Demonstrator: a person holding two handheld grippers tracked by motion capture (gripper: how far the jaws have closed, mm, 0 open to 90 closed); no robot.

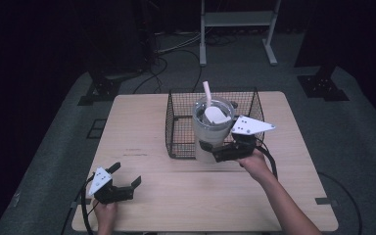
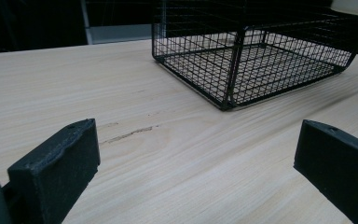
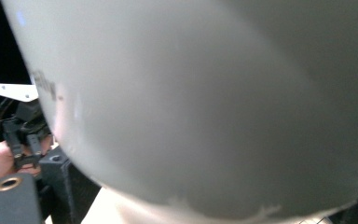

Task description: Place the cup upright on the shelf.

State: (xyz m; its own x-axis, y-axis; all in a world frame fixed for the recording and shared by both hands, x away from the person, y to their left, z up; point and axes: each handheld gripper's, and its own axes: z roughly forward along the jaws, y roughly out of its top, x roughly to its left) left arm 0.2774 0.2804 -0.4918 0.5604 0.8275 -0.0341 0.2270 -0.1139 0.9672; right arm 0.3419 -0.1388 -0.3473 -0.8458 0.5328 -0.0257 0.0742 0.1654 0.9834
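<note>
left tool point(image 1: 126, 176) low, jaws spread; right tool point(image 1: 210, 149) clamps cup point(image 1: 210, 128)

High view: dim overall, low contrast, slight softness. Light falls from above onto the wooden surface point(image 1: 176, 196), which reads brightest; the surrounding floor point(image 1: 352, 147) and background fall off to near black. Shadows under the wire basket point(image 1: 181, 132) are faint and short.

Left gripper view: evenly lit, wood grain sharp at mid-distance; the near jaws are slightly soft, with mild stretching toward the frame edges.

Right gripper view: the grey-white container point(image 3: 223, 102) sits too close to the lens and is fully out of focus, showing a smooth gradient, brighter at upper left, darker at upper right
</note>
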